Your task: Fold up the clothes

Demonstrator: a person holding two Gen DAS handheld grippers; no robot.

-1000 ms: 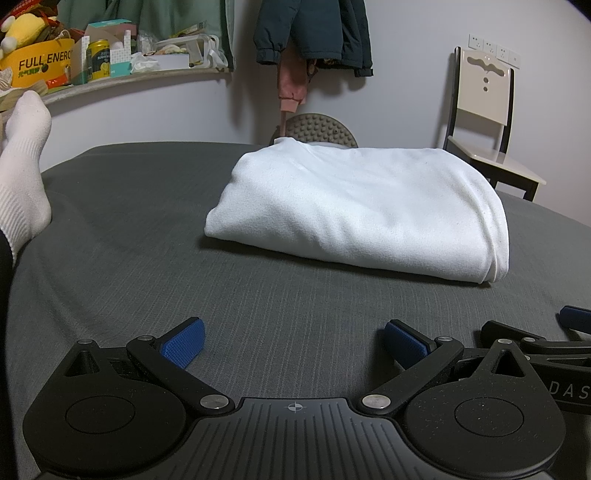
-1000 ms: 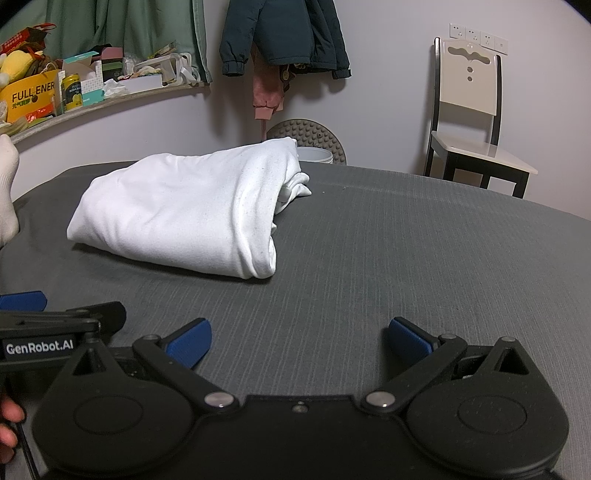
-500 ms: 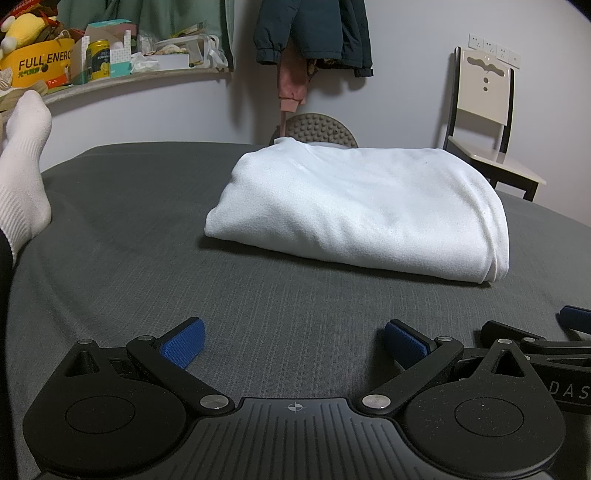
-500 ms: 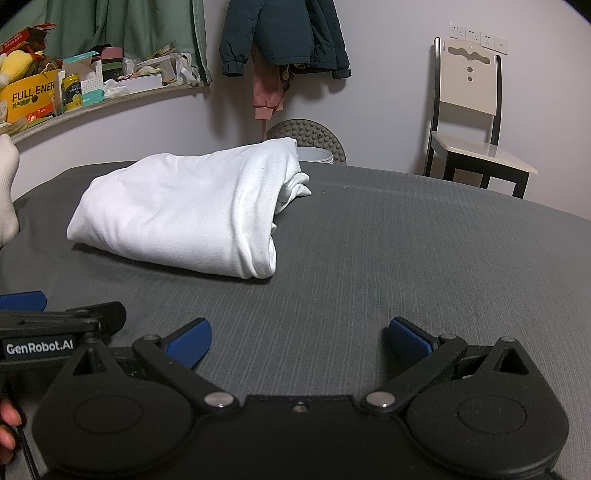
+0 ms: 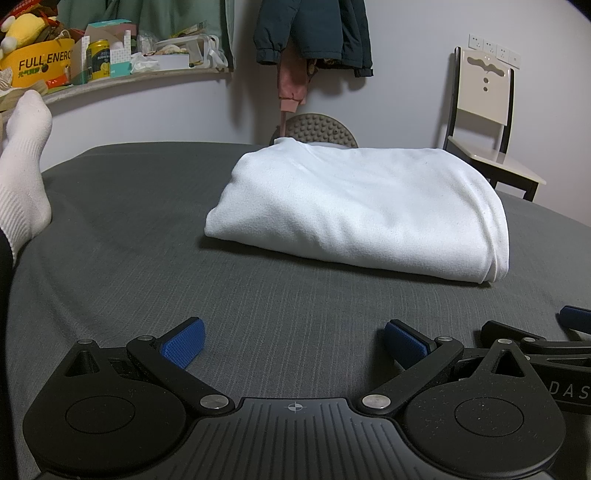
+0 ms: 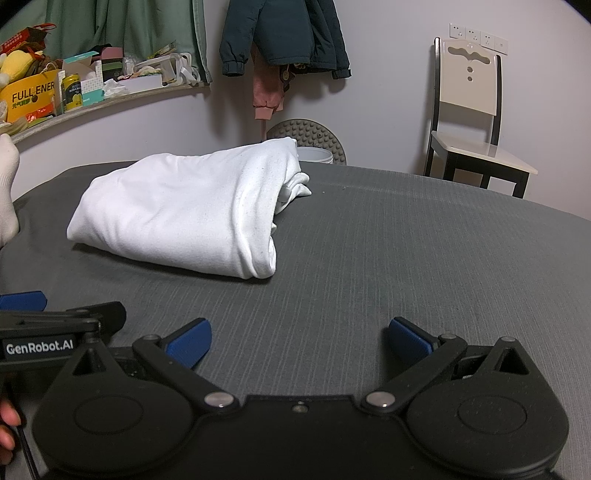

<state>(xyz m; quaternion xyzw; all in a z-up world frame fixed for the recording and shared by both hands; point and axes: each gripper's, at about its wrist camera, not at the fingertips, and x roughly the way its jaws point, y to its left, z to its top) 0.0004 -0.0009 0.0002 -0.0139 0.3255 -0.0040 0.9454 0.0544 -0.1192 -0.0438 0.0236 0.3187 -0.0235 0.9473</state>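
A white garment [image 5: 354, 210] lies folded into a thick rectangular bundle on the grey bed cover [image 5: 147, 258]. In the right wrist view the same white garment [image 6: 184, 218] sits to the left, its rolled edge facing right. My left gripper [image 5: 293, 343] rests low on the cover in front of the bundle, open, with nothing between its blue pads. My right gripper [image 6: 299, 341] sits beside it to the right, also open and empty. Both are well short of the cloth.
A person's white-socked foot [image 5: 22, 177] rests on the cover at the left. A cream chair [image 6: 472, 122] stands behind the bed at the right. Jackets [image 6: 284, 33] hang on the wall, and a cluttered shelf [image 5: 92, 62] runs along the left.
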